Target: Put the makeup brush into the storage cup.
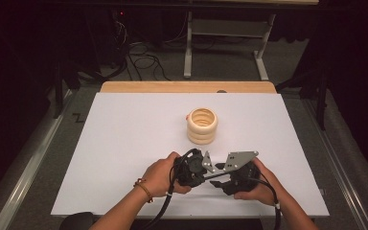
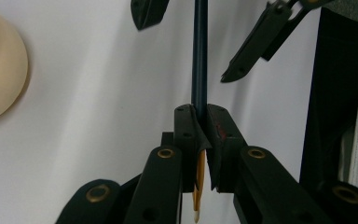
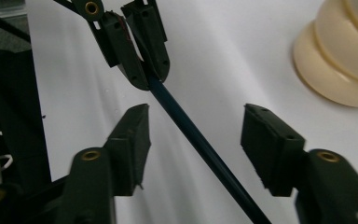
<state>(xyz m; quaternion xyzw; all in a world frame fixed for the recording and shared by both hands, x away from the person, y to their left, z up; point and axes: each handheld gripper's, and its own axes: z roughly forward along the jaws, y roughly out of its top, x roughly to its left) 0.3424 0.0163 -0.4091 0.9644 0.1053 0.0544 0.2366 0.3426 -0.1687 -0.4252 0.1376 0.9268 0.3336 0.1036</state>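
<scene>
My two hand-held grippers

Both black two-jaw grippers, left (image 1: 206, 168) and right (image 1: 219, 183), have brass-ringed screw holes, grey three-cornered top plates and black trailing cables; my left wrist wears a beaded bracelet (image 1: 144, 189).

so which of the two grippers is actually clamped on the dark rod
The left gripper: its jaws are shut tight on the dark rod. The right gripper has its jaws spread either side of the rod, not touching it.
</scene>
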